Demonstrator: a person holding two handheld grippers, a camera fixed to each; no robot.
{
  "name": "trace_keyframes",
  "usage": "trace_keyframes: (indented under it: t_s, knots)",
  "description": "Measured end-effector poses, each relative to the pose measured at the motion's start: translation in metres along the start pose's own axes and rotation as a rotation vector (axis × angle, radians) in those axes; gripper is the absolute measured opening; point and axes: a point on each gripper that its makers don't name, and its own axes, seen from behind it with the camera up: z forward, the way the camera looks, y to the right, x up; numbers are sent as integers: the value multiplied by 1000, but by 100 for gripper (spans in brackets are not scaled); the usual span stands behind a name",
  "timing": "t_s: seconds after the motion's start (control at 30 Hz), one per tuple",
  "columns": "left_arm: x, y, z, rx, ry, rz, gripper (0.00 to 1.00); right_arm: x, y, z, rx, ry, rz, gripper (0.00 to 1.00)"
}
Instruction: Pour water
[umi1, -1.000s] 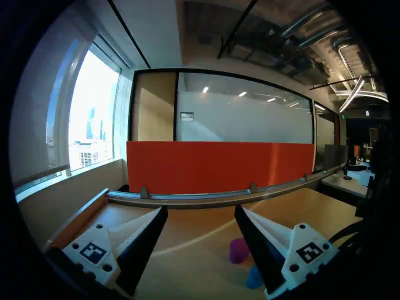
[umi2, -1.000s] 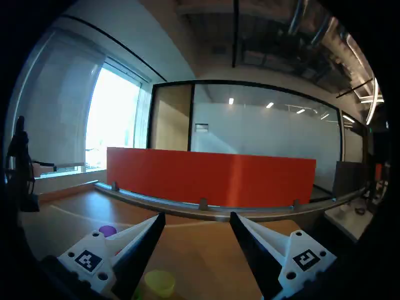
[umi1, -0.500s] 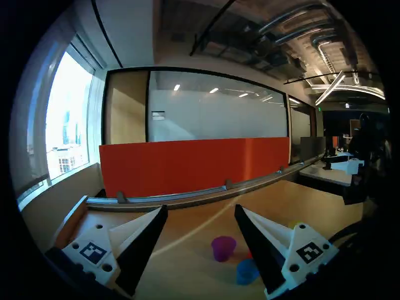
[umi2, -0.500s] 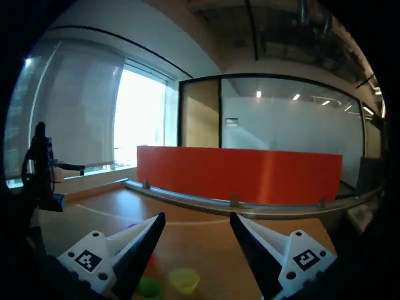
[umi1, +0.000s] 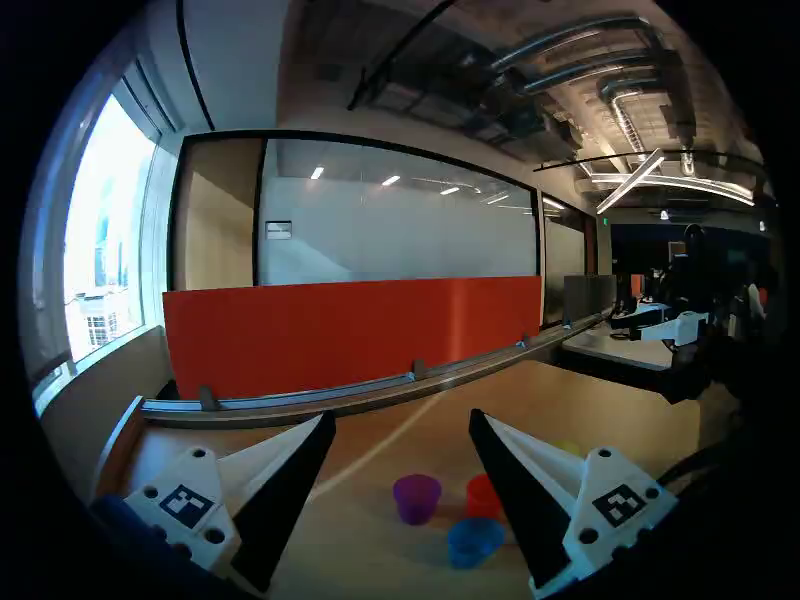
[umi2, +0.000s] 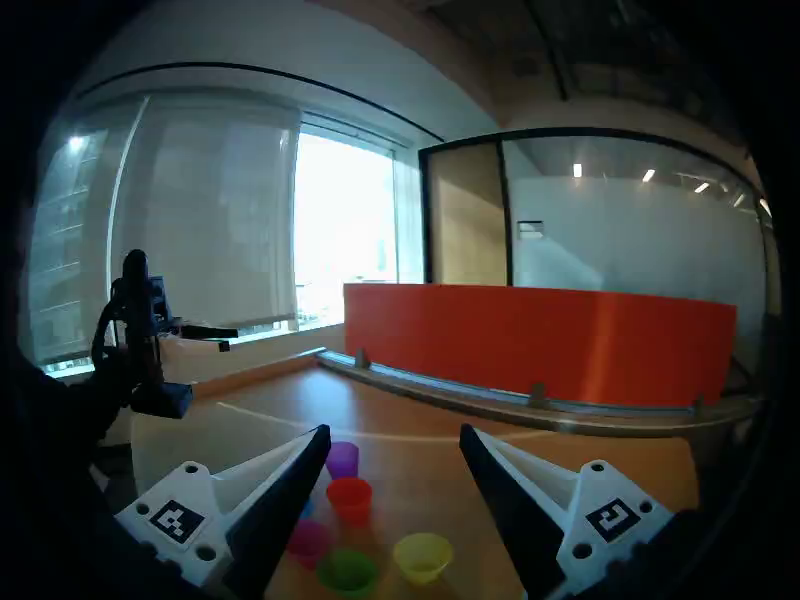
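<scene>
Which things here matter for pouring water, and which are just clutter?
Job: purple cup, red cup, blue cup, yellow cup, green cup, pink cup; left tool, right tool, both open, empty.
Just there: orange divider, window, desk.

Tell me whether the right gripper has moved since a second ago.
Yes. The right gripper turned left toward the window: the orange partition slid rightward in its view.

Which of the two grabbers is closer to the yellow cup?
Right. The yellow cup sits just ahead of the right gripper; the left gripper has it farther off, past the red cup.
</scene>
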Motion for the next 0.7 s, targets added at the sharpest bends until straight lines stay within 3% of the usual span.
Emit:
trace_keyframes:
  t_s: [0.27,0.7]
  knots:
    - [-1,8,0,-63,-24,9,100,-15,-6,3,42,-66,-4,100]
    - [-34,28,11,-172,-140,73,99,-48,-11,-1,95,-216,-47,100]
